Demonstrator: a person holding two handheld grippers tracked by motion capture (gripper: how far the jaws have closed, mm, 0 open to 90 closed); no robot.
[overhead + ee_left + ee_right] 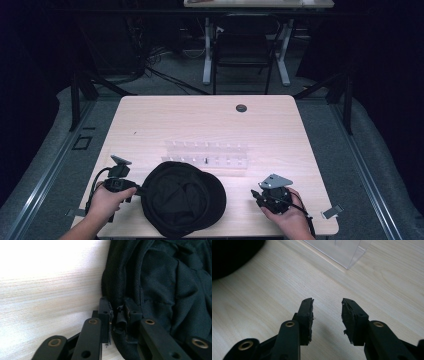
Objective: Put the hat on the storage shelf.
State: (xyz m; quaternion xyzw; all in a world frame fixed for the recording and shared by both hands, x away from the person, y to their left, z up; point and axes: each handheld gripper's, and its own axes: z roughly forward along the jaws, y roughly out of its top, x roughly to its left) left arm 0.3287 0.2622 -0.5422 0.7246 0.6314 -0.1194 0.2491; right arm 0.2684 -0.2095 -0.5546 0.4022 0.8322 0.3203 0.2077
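A black cap [182,197] lies upside down on the pale wooden table [200,120], near its front edge. From the left, my left gripper [140,190] reaches the cap's rim. In the left gripper view its jaws [118,320] pinch a fold of the rim of the cap [170,290], with the pads pressed against the fabric. To the right of the cap, my right gripper [256,194] is held in a hand. Its jaws [327,315] stand open over bare wood with nothing between them. A dark edge of the cap [232,255] shows at that view's top left.
A clear plastic rack [207,155] [344,250] with several slots stands just behind the cap. There is a round cable hole [241,108] near the table's far edge and a small tag [331,212] at the front right corner. A chair and another desk stand beyond.
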